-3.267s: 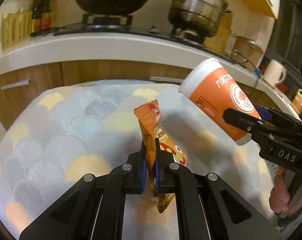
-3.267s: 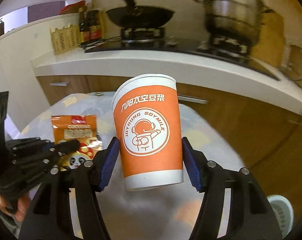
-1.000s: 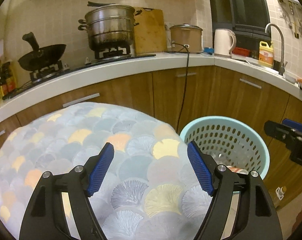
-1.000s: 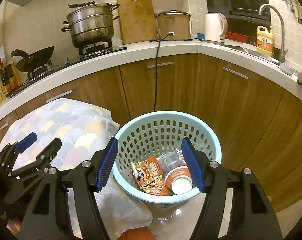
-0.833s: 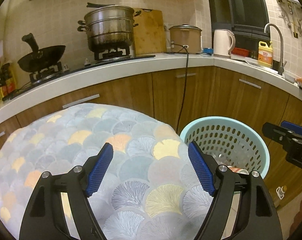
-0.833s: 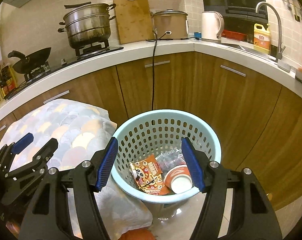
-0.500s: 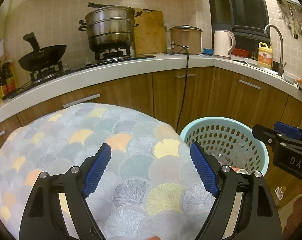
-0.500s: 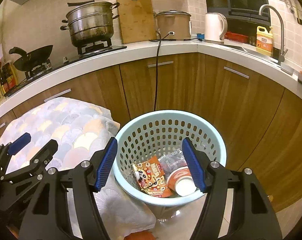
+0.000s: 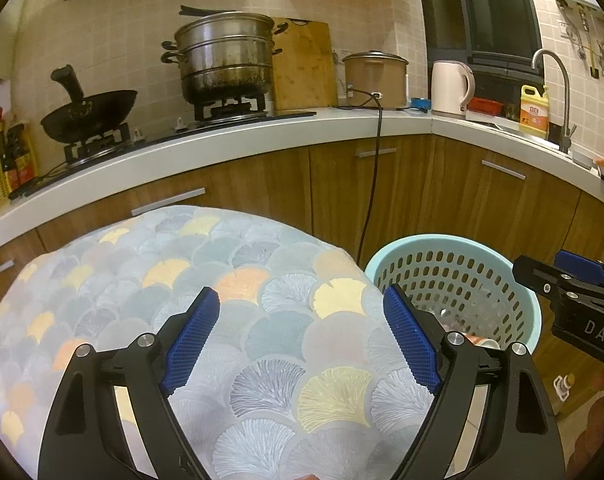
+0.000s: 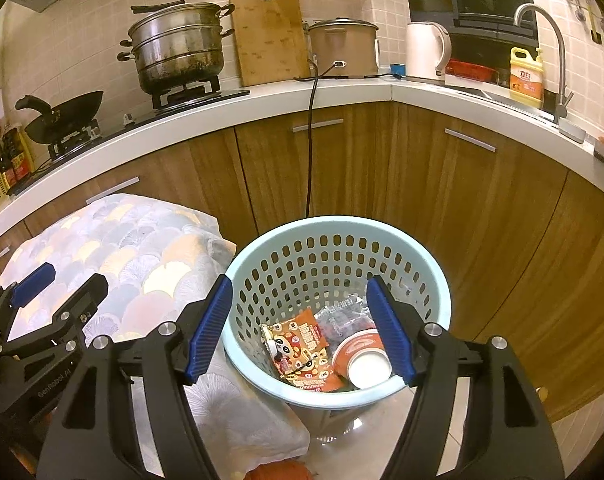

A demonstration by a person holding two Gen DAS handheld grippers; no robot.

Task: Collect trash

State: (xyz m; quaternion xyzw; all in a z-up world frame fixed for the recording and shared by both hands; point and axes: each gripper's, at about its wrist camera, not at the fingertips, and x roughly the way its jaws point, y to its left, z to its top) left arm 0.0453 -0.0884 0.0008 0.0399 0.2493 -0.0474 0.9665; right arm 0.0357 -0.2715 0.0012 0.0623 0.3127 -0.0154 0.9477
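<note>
A light blue perforated basket stands on the floor beside the table; it also shows in the left wrist view. Inside lie an orange snack packet, an orange paper cup on its side and a clear wrapper. My right gripper is open and empty above the basket. My left gripper is open and empty above the table's patterned cloth, left of the basket. The right gripper's fingers show at the right of the left wrist view.
A white counter over wooden cabinets curves behind, with a steamer pot, wok, cutting board, rice cooker, kettle and sink tap. The cooker's black cord hangs down behind the basket.
Since 3.3 s ago both grippers have let go: the packet and cup now lie in the basket. Over the last second both grippers stay open and shift only slightly.
</note>
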